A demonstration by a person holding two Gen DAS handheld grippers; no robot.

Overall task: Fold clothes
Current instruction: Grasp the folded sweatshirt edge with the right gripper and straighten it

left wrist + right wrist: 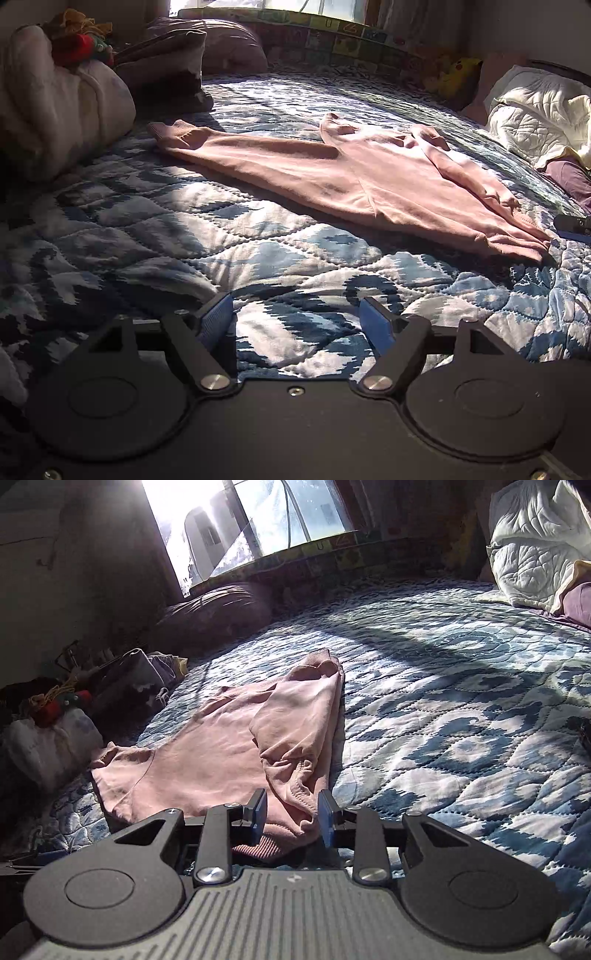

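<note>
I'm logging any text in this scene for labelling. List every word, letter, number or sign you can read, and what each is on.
"U": on one tile of the patterned alphabet panel along the far side of the bed, under the window.
Other tiles on that panel carry marks and pictures, too blurred to read.
Pink sweatshirt, quilt, both grippers: no readable text.

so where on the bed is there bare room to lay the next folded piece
Two bare quilt patches: the wide stretch right of the pink sweatshirt, running toward the white pillow, and the near strip between the left gripper and the sweatshirt. The rolled blanket side is crowded with a bag and toys.
</note>
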